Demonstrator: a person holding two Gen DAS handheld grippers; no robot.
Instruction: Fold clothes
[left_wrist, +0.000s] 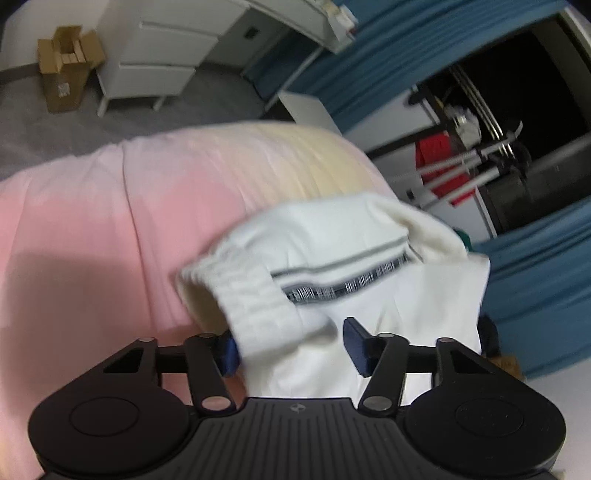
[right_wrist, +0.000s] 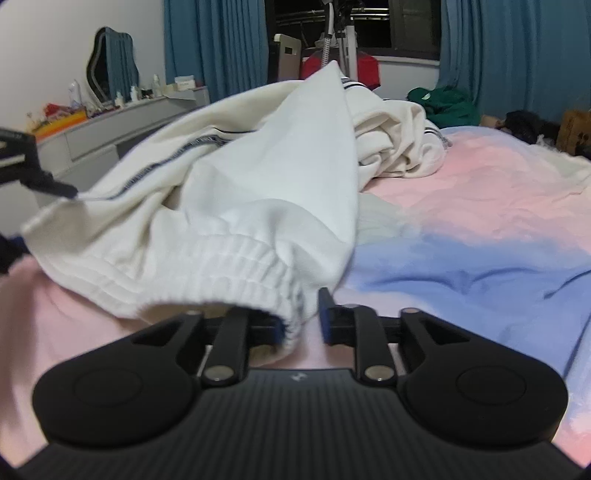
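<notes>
Trousers (right_wrist: 229, 192) hang lifted over the bed (right_wrist: 461, 206), waistband between both spread claws, left claw (left_wrist: 290, 345) and right claw (right_wrist: 301, 317); next, close and spread flat.

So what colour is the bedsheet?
Pink fading into blue bedsheet, seen best from the right wrist view.

A bed (right_wrist: 461, 192) spread with a pink and pale blue cover carries the white trousers (right_wrist: 229, 173), whose far part lies bunched on it. Toward its far edge lie a green garment (right_wrist: 447, 105) and something dark and furry (right_wrist: 528, 125).
</notes>
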